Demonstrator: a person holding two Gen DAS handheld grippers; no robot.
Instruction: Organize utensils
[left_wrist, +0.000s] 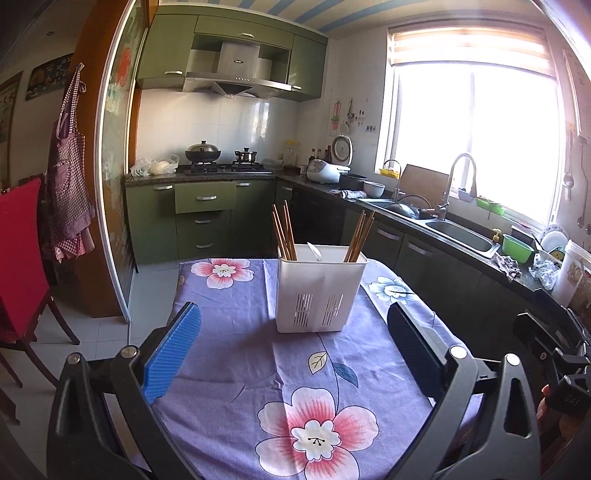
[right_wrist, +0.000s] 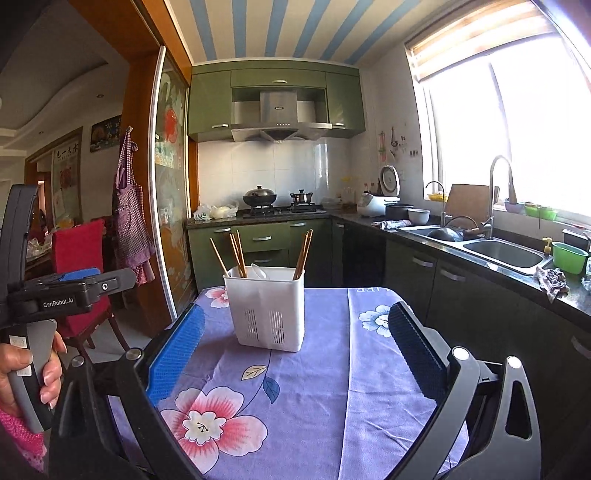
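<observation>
- Left claw (left_wrist: 293, 345): I hold it with its fingers spread apart and empty, low over the near edge of the surface (left_wrist: 236, 354).
- Utensil holder (left_wrist: 317, 291): stands upright toward the far edge, straight ahead of my left claw; chopsticks (left_wrist: 282, 230) lean in its left and right compartments, long axes near vertical, a white spoon (left_wrist: 314, 251) between.
- Right claw (right_wrist: 295, 347): fingers apart, empty; the holder lies ahead and slightly left, so I judge neither claw clearly nearer.

Black gripper (left_wrist: 293, 325) frames, blue ribbed pads (left_wrist: 173, 354), silver screws.
</observation>
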